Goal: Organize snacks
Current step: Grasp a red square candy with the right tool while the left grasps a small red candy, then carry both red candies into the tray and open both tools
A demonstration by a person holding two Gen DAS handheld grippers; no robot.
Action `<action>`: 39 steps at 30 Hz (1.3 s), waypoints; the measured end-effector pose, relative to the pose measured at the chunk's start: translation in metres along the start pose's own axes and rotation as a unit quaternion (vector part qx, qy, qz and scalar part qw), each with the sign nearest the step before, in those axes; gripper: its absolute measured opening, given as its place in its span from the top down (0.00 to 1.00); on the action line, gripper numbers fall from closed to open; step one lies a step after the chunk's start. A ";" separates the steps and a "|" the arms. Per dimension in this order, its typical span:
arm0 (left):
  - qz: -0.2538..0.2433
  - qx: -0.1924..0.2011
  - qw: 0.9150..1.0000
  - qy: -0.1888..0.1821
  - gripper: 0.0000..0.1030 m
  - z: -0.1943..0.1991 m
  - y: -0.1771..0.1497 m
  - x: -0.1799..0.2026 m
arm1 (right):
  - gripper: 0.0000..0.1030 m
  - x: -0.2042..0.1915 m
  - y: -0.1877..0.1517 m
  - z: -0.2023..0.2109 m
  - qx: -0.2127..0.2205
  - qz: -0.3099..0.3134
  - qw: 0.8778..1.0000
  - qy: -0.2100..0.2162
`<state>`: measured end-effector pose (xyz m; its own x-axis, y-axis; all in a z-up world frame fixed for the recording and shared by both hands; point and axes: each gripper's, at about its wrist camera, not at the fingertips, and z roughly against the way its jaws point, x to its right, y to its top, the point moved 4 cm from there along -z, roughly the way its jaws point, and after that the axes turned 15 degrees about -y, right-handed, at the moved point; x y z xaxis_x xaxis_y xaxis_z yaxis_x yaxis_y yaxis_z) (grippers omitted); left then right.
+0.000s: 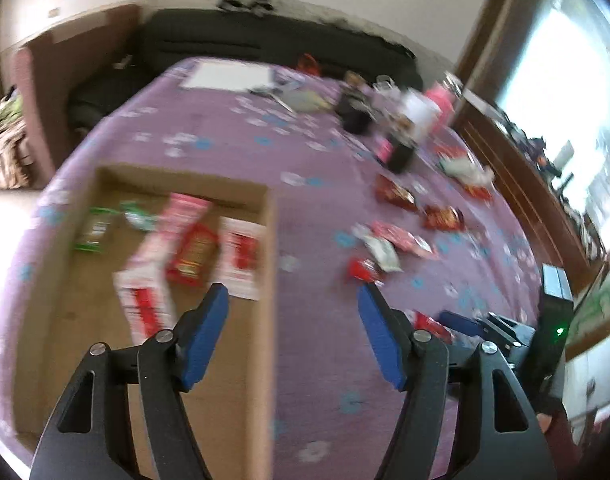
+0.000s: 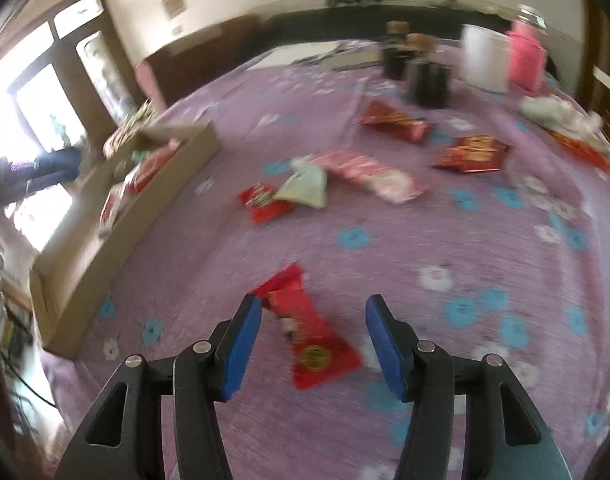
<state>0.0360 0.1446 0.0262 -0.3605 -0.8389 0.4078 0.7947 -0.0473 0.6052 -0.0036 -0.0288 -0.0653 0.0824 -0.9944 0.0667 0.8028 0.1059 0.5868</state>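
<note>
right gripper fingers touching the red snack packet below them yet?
Apart. The right wrist view shows the right gripper open, its blue fingers either side of the red snack packet with purple cloth visible between.

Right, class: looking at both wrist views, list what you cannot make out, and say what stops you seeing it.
- Print on the packets in the box, left wrist view: motion blur.
- Box's near end, left wrist view: hidden behind the left tongs.
- Red packet label, right wrist view: blurred; the open right tongs hang above it.
- Dark jars, right wrist view: contents too small and blurred.
- The box's inside, right wrist view: mostly hidden by its wall.
</note>
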 end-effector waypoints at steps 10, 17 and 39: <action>-0.061 -0.043 0.997 0.027 0.36 -0.076 -0.007 0.042 | 0.81 0.024 -0.002 -0.006 0.016 -0.051 0.998 -0.021; -0.104 -0.066 0.991 0.051 0.36 -0.118 -0.005 0.046 | 0.80 0.043 0.002 -0.008 0.014 -0.085 0.996 -0.015; -0.063 -0.026 0.998 -0.001 0.73 -0.078 -0.014 0.051 | 0.81 0.052 0.001 -0.007 0.017 -0.106 0.994 -0.008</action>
<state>0.0445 0.0600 -0.0147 -0.4599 -0.8238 0.3314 0.7670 -0.1805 0.6157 0.0059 -0.0805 -0.0665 -0.0958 -0.9942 -0.0481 0.7808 -0.1051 0.6159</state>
